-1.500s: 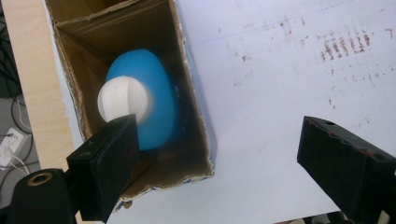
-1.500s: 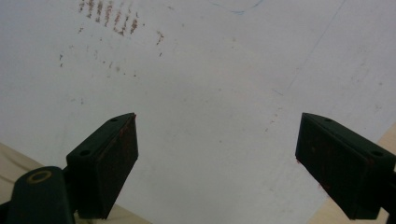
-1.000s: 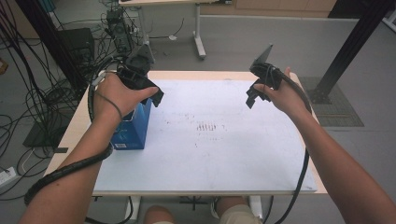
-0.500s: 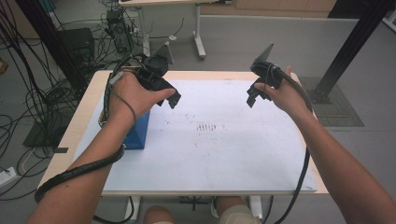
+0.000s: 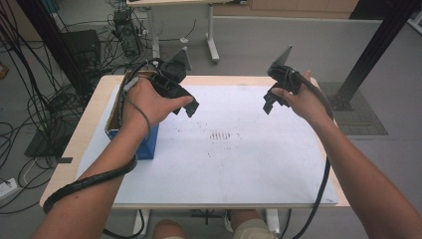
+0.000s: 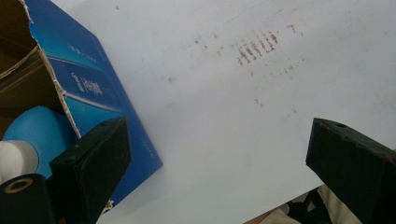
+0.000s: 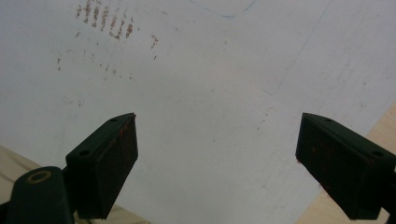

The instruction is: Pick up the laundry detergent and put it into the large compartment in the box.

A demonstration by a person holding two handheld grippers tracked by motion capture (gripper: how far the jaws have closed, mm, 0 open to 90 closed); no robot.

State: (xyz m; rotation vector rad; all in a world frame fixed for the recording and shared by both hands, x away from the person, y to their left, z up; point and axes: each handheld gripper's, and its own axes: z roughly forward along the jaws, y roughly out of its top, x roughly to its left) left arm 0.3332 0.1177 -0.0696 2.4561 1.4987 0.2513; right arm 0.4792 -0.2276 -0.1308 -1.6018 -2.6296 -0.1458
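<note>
Blue cardboard is the story here: one open-topped blue box (image 5: 142,142) stands at the left side of the tabletop (image 5: 89,129), partly under the person's left forearm. The left gripper view looks straight into its torn brown mouth, and there's a rounded blue object (image 6: 39,133) inside with something white (image 6: 16,156) beside it; what exactly they are is hard to tell.

The left claw (image 5: 185,106) hangs just beside the box's top, over the white sheet (image 5: 239,164), and its jaws have just been opening. They now stand wide apart with nothing between them, just bare sheet. Over on the other side, the right claw (image 5: 270,102) hovers well apart from the box, jaws spread too and holding nothing.

My read: this is the moment between a let-go and the next reach, with the box the thing being worked on. The next move looks like a turn of the left claw back toward the box opening and down onto the blue object, and it calls for keeping clear of the ragged cardboard edge.

The count: one box, one blue object inside, one white piece next to it, one white sheet, one patch of rusty smudges (image 5: 224,135) mid-sheet, two claws, both free.
</note>
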